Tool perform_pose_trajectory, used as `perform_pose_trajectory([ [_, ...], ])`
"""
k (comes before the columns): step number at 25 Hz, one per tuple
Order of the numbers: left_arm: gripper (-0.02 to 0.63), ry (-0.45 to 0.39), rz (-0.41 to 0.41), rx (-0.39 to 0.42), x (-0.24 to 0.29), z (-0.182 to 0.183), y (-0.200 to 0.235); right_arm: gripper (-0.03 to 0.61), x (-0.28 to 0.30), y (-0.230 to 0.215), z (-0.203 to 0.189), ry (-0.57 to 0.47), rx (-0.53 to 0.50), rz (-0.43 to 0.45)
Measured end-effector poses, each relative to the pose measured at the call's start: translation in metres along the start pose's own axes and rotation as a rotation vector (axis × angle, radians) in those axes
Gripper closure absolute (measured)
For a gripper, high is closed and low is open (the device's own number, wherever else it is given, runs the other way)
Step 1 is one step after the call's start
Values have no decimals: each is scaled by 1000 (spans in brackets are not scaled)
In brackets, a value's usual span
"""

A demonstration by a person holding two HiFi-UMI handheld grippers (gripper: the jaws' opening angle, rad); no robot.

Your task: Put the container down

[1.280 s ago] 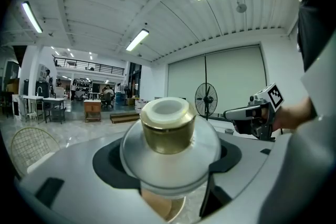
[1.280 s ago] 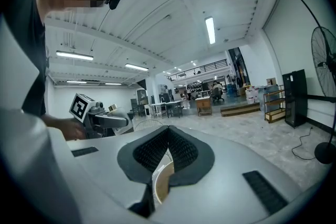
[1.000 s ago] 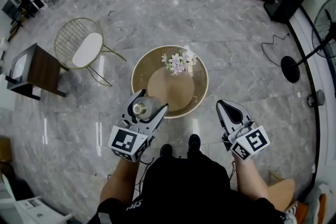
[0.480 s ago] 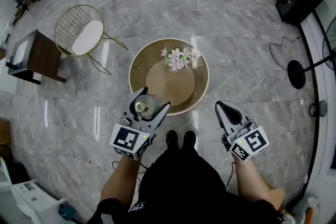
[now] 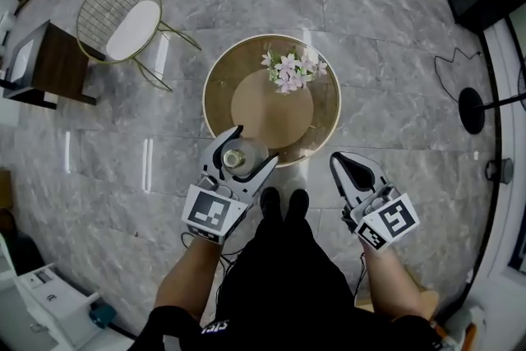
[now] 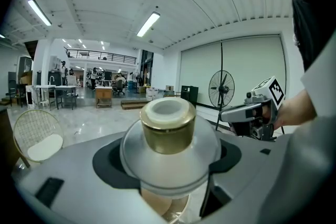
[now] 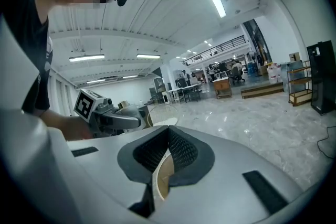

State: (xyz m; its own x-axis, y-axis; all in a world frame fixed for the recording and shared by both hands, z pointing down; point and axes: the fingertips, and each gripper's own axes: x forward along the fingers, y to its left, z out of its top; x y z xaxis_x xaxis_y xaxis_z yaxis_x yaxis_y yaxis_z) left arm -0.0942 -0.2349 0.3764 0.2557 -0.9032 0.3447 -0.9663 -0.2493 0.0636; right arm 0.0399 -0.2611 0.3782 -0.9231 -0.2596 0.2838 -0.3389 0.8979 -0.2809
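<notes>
My left gripper (image 5: 238,154) is shut on a clear glass container (image 5: 237,158) with a gold neck and white top. It hangs upright over the near edge of the round glass table (image 5: 222,70). The left gripper view has the container (image 6: 167,136) filling the space between both jaws. My right gripper (image 5: 352,169) hovers over the floor to the right of the table, shut with nothing in it. The right gripper view looks along the closed jaws (image 7: 167,150) and catches the left gripper (image 7: 105,110) at the left.
A bunch of pink and white flowers (image 5: 290,68) stands at the far right of the table top. A gold wire chair (image 5: 122,16) and a dark side table (image 5: 48,60) sit to the left. A black fan base (image 5: 473,109) is on the right. My feet (image 5: 283,202) touch the table's near edge.
The table has drawn closer under me as I stepped forward. The left gripper with the container now sits over the table's near rim. The right gripper has kept its pose.
</notes>
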Motion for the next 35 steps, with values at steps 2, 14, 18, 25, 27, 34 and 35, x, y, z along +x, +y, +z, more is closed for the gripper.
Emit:
perform_pose_trajectory([
  [2,265,14,-2,-11,7,-14,6,563,10,-3,-12,19,4,8],
  [14,265,72,-28,-26,61,-78,22,563,41,-46,-66,68,43,-15],
  [18,265,93,-38,-20,85,-106,24,563,50,-65,-98,84,71,-26],
  [25,265,126,-64,-27,128,-156,19,563,62,-92,-145,92,99,-38],
  [27,265,132,-75,-29,140,-171,17,563,65,-103,-161,97,104,-47],
  [34,265,164,-85,-29,179,-228,13,563,77,-131,-216,127,115,-59],
  [35,265,169,-86,-26,185,-235,13,563,79,-133,-224,132,117,-58],
])
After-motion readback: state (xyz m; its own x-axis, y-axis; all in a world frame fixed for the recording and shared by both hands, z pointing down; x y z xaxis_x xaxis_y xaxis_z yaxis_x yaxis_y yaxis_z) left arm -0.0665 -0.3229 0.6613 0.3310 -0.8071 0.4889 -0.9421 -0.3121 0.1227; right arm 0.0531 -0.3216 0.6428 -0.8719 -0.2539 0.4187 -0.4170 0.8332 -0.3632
